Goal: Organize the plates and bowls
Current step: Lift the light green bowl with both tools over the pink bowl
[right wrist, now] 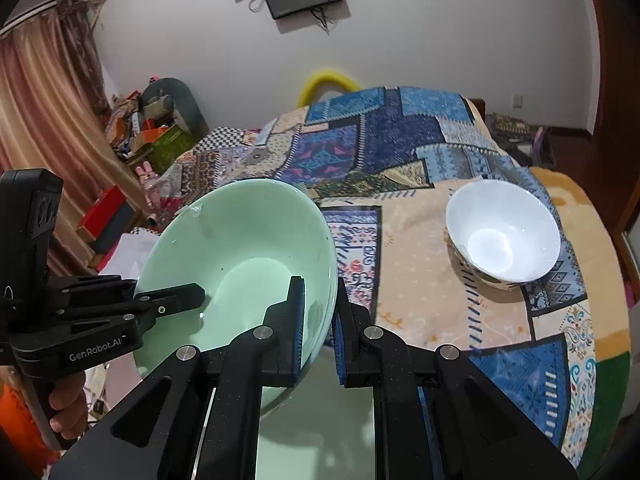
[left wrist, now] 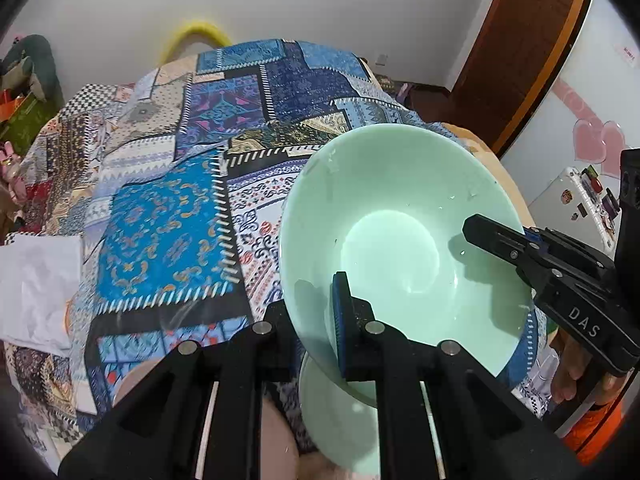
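My two black grippers both pinch the rim of one pale green bowl (left wrist: 400, 232), held tilted above a table. Nearest the camera, my left gripper (left wrist: 316, 320) clamps the bowl's near wall, one blue-padded finger inside the bowl and the other outside and below it. My right gripper (right wrist: 318, 328) clamps the opposite side of the rim the same way, its left finger inside the bowl and its right finger outside. In the right wrist view my left gripper (right wrist: 176, 300) reaches in from the left, one finger lying inside the bowl. Directly beneath the held bowl sits a second green bowl (left wrist: 340, 428), only partly visible. Both bowls are over the near edge of the table, which is covered by a patchwork tablecloth (left wrist: 168, 232) of blue, white and tan patterns. Farther back on the right side of the cloth stands a white bowl (right wrist: 502, 232), upright and well apart from the green ones. Beyond the table is a plain white wall (right wrist: 440, 40)
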The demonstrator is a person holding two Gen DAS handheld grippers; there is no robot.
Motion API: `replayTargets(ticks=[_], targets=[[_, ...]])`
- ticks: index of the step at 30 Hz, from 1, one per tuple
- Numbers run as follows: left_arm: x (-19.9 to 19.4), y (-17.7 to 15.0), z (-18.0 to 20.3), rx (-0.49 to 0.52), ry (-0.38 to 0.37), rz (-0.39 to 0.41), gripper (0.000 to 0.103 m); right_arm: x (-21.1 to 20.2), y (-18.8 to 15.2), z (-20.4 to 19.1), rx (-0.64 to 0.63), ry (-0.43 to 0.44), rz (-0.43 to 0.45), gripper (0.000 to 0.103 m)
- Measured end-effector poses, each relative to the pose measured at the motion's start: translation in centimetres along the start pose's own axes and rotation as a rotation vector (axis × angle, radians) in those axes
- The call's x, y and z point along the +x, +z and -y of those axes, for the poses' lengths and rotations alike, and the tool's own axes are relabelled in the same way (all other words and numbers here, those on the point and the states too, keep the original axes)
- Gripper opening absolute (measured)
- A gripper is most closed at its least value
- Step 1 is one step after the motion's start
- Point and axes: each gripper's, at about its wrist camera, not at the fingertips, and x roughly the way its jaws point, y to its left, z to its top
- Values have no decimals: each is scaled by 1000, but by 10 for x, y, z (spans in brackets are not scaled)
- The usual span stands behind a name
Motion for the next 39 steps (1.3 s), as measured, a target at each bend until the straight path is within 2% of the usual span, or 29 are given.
replayTargets(ticks=[9,21,30,39], targets=[[-48,-34,-17,-31,38,41,13,-16,-10,-36,-38,45,14,12],[-92,-81,-63,-105,107,64,13,-6,-28,-90,-87,139,-5,12],[-94,-110,-98,-163,136,35,13,16,-45,-123,-119,188,-54,12],[-70,-129,-126,-221,132,-26,13,43,-62,-137,-109,198,-128,12]])
